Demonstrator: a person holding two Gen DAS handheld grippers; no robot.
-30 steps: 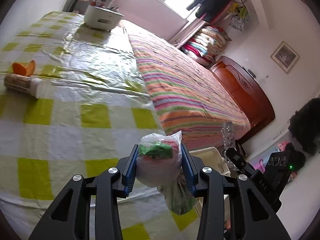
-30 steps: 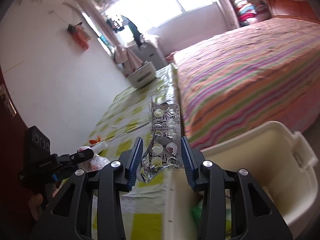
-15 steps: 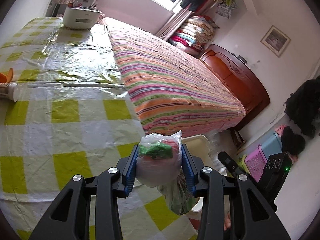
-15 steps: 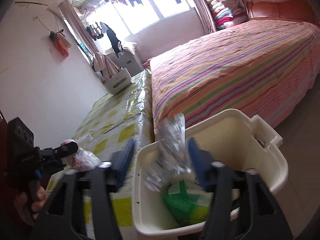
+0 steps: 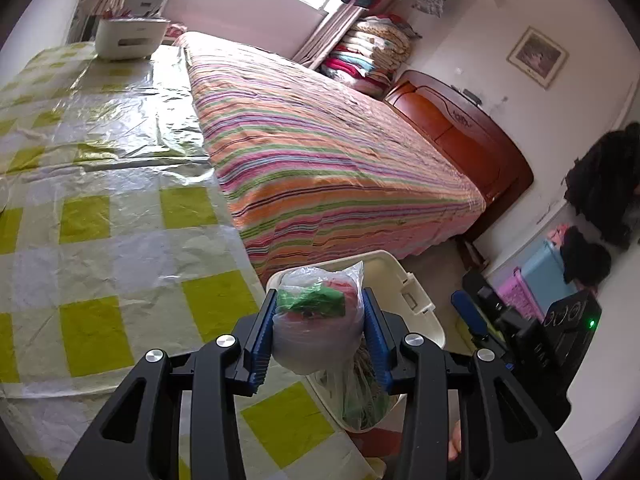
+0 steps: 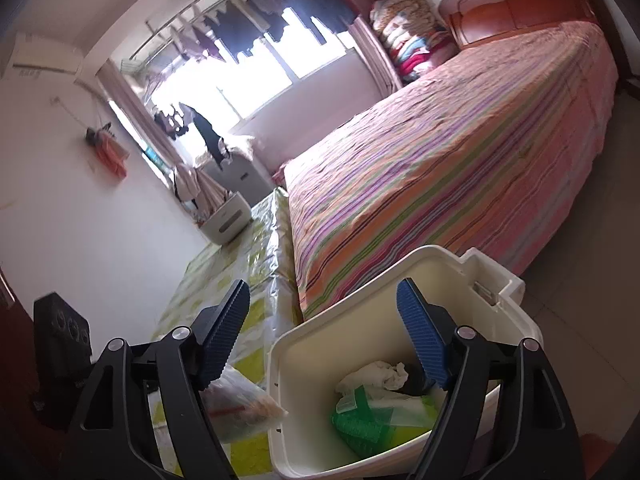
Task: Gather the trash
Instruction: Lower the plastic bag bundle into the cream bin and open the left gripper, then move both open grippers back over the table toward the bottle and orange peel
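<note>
Over bin [image 6: 400, 280] | left jaws pinch knotted clear bag [image 5: 316, 320] | right jaws spread, just opened, empty

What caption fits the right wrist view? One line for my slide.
Open right gripper, jaws just opened and empty, above the white bin holding crumpled tissue and green packaging.

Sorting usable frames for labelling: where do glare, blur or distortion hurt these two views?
Left wrist view: sharp; window glare sheens the plastic table cover; fisheye bends the bed. Right wrist view: the window is blown out, the background slightly soft, yet the bin and the open right tool read clearly.
</note>
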